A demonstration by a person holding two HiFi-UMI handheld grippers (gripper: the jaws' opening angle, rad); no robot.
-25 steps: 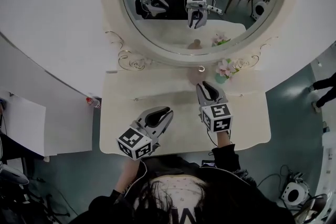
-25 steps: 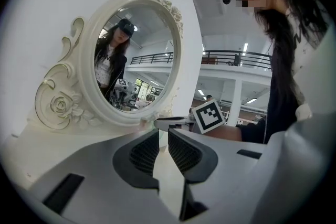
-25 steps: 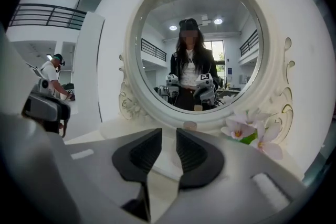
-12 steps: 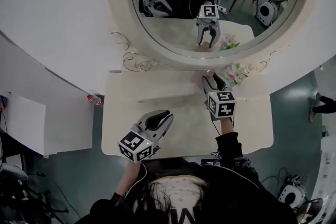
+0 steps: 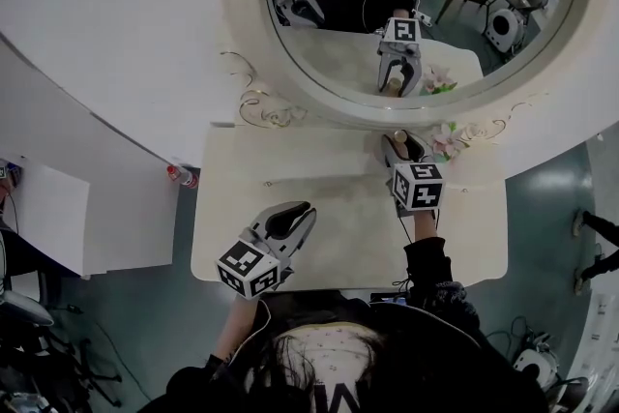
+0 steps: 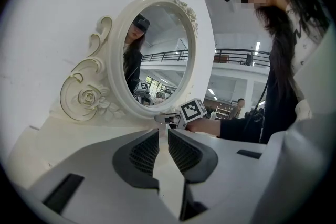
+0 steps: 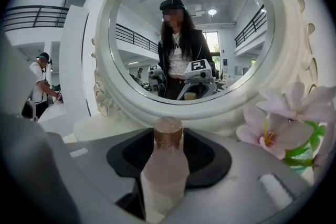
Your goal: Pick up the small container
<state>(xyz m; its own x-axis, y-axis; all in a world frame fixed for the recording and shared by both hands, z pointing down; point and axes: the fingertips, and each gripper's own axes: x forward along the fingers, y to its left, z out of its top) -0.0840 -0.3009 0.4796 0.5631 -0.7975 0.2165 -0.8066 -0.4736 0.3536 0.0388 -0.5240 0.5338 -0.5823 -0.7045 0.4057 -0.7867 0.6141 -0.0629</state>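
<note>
Small container [image 7: 167,168]: a little translucent pinkish bottle with a coppery brown cap, standing upright on the white counter [image 5: 290,179], close to the foot of the round mirror [image 7: 105,60] and just beside the pink flowers [image 7: 283,118]. The right hand-held gripper [image 5: 403,142] is released. Its jaws have just been opening, and they now stand wide with the bottle between the dark pads. The pads flank the bottle's body without pressing on it, which reads as lining up so that a squeeze will catch the body below the cap. The gripper comes in from the person's side, probably because the mirror and the flowers leave no other way in. The left hand-held gripper [image 6: 163,134] is clenched on nothing and hangs over the near part of the counter, well away from the bottle, apparently kept out of the way. The bottle is capped. Its lower part looks paler and milkier than its shoulder, so it likely holds some liquid or cream, though I cannot tell how much.
</note>
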